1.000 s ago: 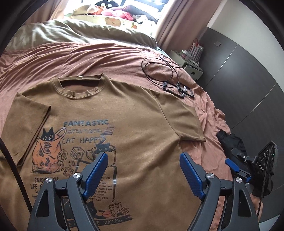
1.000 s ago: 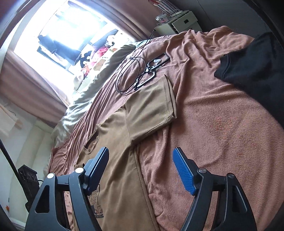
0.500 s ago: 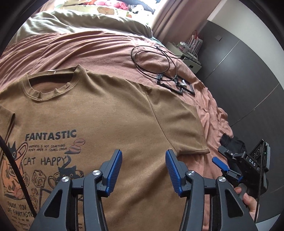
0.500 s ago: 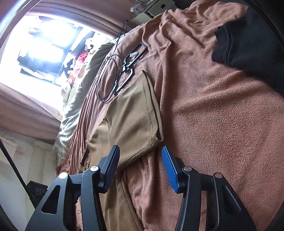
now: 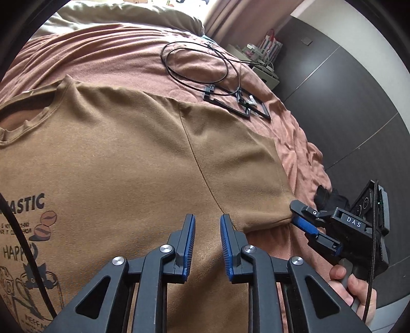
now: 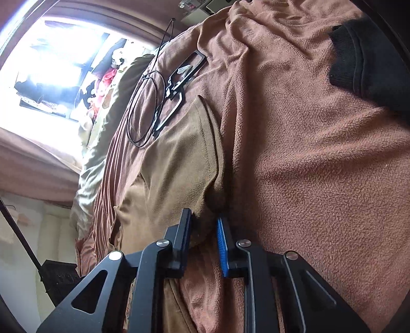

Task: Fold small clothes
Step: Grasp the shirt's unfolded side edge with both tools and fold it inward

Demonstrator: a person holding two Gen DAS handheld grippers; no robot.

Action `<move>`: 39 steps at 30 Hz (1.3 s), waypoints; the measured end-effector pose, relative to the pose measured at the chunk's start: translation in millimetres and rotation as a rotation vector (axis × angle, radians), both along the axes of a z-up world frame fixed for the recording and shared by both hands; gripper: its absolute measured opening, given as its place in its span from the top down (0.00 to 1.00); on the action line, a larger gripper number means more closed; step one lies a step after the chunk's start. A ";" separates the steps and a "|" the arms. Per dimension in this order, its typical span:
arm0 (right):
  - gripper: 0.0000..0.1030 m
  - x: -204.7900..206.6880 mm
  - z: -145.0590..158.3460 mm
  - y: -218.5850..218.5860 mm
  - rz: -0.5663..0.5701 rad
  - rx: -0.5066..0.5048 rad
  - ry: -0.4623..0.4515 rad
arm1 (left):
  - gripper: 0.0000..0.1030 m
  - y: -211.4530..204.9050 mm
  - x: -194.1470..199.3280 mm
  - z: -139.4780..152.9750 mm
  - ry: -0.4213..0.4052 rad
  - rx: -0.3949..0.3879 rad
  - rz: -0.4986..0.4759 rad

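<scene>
A brown printed T-shirt (image 5: pixel 123 164) lies flat, face up, on a pink bed blanket (image 5: pixel 107 64). My left gripper (image 5: pixel 207 225) hovers close over the shirt by the right sleeve seam, jaws narrowed to a small gap with nothing between them. My right gripper (image 6: pixel 203 225) sits at the lower corner of the right sleeve (image 6: pixel 184 158), jaws nearly closed around the sleeve's hem corner. It also shows in the left wrist view (image 5: pixel 305 225), its tip touching the sleeve corner.
A coiled black cable with black frames (image 5: pixel 225 84) lies on the blanket beyond the sleeve. A black garment (image 6: pixel 371 61) lies to the right on the blanket. A pillow and olive duvet (image 5: pixel 123 15) are at the head. Dark wardrobe doors (image 5: pixel 346 102) stand right.
Both grippers dropped toward the shirt's right sleeve and their jaws narrowed from wide open. The right one reached the sleeve's corner; the left moved right along the chest.
</scene>
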State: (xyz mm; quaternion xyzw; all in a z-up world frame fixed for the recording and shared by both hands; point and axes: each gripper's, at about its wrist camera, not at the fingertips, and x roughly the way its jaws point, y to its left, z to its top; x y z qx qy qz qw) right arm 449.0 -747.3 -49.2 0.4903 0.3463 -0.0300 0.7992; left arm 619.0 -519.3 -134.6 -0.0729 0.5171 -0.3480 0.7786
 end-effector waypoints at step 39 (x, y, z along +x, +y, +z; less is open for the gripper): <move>0.96 -21.0 12.5 1.3 0.006 0.036 -0.134 | 0.90 -25.7 -13.1 -10.8 0.042 0.035 -0.070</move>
